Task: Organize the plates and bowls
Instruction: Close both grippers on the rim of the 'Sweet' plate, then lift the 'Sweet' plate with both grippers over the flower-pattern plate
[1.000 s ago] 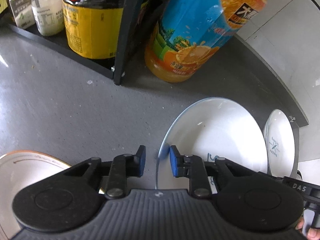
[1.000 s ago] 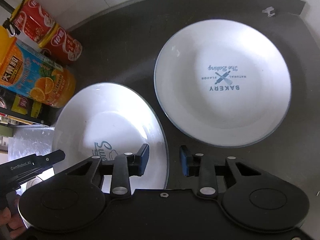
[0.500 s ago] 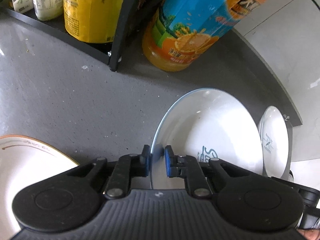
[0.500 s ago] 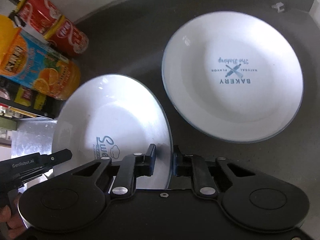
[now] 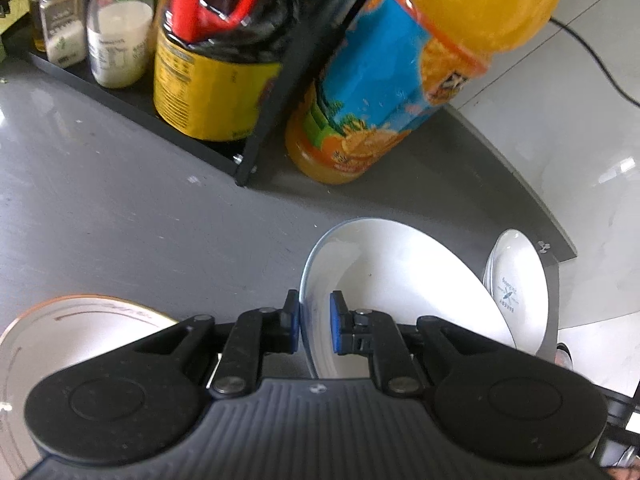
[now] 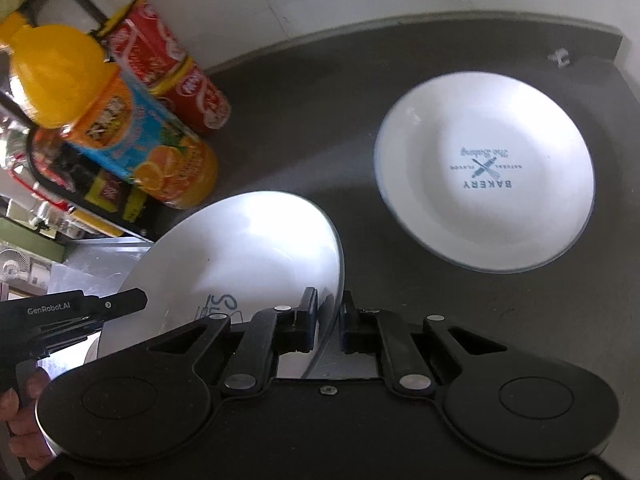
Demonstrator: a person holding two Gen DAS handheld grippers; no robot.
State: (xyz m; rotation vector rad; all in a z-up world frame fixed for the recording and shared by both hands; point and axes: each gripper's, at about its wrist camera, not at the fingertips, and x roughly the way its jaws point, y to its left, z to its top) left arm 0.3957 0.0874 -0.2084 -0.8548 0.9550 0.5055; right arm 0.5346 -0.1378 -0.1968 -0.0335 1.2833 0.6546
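Observation:
A white plate with a thin blue rim (image 5: 392,280) (image 6: 248,248) is held tilted above the dark grey table, gripped from both sides. My left gripper (image 5: 315,324) is shut on its left rim, and my right gripper (image 6: 328,316) is shut on the opposite rim. A second white plate printed "BAKERY" (image 6: 484,196) (image 5: 516,288) lies flat on the table beyond the held one, to the right. A white plate with an orange rim (image 5: 80,328) lies at the lower left of the left wrist view, partly hidden by the gripper body.
An orange juice bottle (image 5: 384,92) (image 6: 120,132) stands close behind the held plate. Red cans (image 6: 172,68) stand beside it. A black rack (image 5: 256,128) holds a yellow-labelled bottle (image 5: 208,80) and small jars (image 5: 116,44). The table's edge (image 5: 560,232) curves at the right.
Both grippers went from open around the blue-rimmed plate's rim to shut on it. The plate has since risen off the table and tilted.

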